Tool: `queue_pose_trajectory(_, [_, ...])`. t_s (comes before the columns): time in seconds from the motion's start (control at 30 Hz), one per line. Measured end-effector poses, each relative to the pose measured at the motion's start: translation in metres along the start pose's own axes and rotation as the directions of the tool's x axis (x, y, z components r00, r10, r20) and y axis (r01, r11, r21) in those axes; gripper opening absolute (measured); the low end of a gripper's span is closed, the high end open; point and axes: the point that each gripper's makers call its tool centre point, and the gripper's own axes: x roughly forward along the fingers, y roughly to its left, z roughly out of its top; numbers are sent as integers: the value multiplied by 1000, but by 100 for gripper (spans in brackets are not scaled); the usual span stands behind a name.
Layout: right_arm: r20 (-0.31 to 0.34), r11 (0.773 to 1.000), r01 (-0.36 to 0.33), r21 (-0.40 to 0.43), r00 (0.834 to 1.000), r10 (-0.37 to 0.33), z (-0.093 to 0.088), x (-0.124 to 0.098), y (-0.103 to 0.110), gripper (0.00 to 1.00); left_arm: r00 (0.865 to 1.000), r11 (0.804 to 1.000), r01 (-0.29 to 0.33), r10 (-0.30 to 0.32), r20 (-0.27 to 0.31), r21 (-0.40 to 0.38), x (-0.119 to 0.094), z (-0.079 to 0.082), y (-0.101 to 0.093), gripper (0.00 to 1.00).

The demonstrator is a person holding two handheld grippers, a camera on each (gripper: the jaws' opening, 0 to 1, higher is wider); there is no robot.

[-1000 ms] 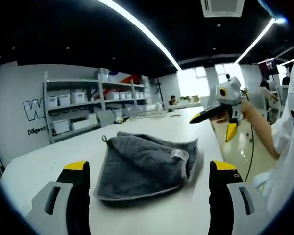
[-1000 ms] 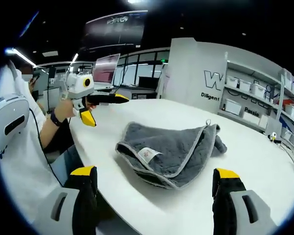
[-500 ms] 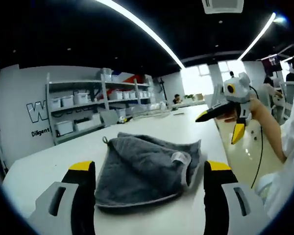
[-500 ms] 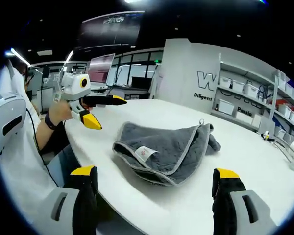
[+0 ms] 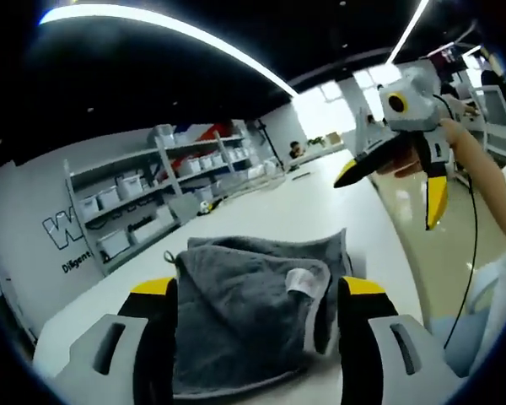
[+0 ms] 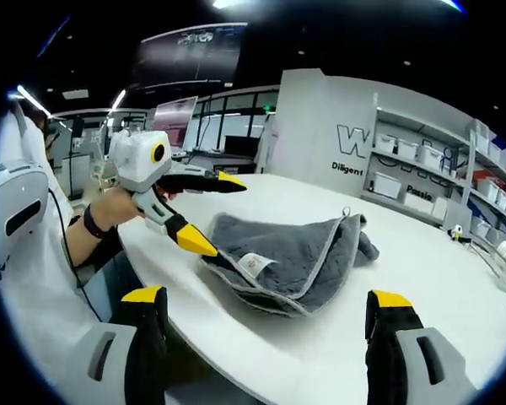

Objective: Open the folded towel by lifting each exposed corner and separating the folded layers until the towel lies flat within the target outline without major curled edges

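Towel [image 5: 253, 321], grey plush terry, lies folded on smooth white table [image 6: 455, 278].

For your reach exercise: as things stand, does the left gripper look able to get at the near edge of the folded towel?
Probably yes: the left gripper is open beside the towel, with nothing between them.

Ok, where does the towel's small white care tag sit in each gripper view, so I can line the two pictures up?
Left gripper view: the white tag lies right of centre on the grey towel, just inside the left gripper's right jaw.
Right gripper view: the tag sits at the towel's near-left folded edge, just right of the left gripper's lower yellow tip.
Shared landmark: the hanging loop at the towel's far corner.
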Motion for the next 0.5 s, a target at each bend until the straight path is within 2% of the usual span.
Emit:
queue_pose_trajectory(0.27, [-3, 1000, 20, 2, 1000, -20, 1, -5, -2, 99, 998, 994, 26, -20, -54, 108, 23, -4, -18, 62])
queue_pose_trajectory(0.5, [-7, 999, 37, 2, 999, -37, 3, -8, -3, 99, 991, 976, 89, -67, -115, 199, 41, -11, -38, 46])
